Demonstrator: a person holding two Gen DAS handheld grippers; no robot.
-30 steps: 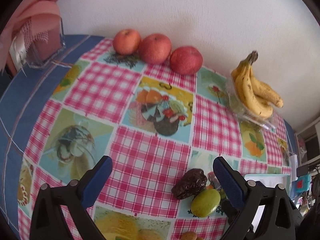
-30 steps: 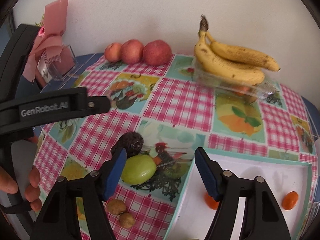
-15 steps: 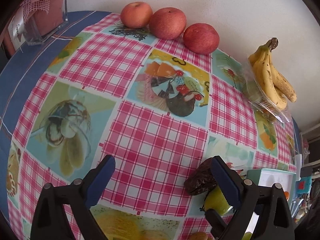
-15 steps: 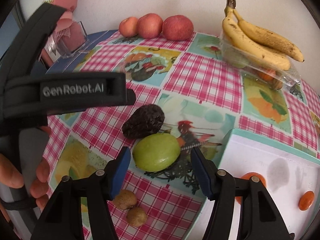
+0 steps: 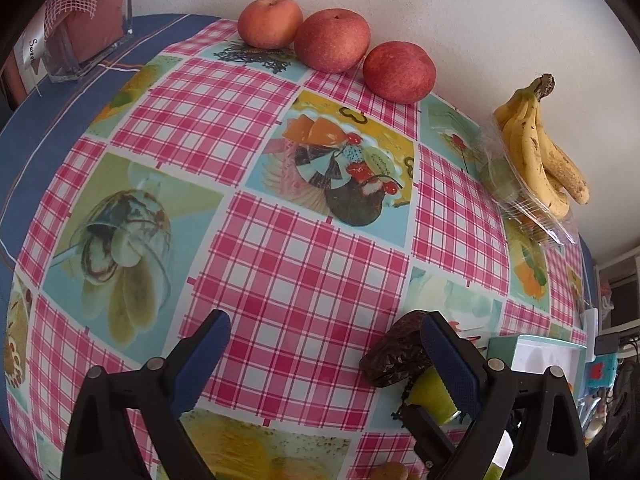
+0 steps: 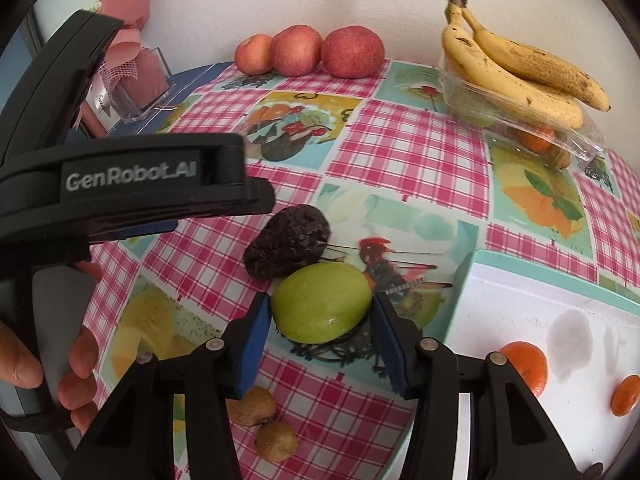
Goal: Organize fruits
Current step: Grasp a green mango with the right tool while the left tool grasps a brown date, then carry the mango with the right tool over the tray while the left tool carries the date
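A green fruit (image 6: 322, 306) lies on the checked tablecloth, and my right gripper (image 6: 320, 308) is shut on it, one blue pad against each side. A dark wrinkled fruit (image 6: 288, 246) touches it from behind. My left gripper (image 5: 324, 336) hangs open over the cloth with nothing between its fingers. In the left wrist view the dark fruit (image 5: 394, 360) and the green fruit (image 5: 434, 394) sit by its right finger. A white tray (image 6: 560, 312) to the right holds two orange fruits (image 6: 524, 364).
Three red apples (image 5: 332, 40) line the wall. Bananas (image 6: 516, 68) rest on a clear plastic box (image 6: 532, 128). Two small brown fruits (image 6: 276, 440) lie near the front. A clear holder with pink paper (image 6: 140, 80) stands back left. A hand (image 6: 76, 376) grips the left tool.
My right gripper moved forward and down onto the green fruit and narrowed until its pads met it. My left gripper drifted lower and nearer the cloth, still open.
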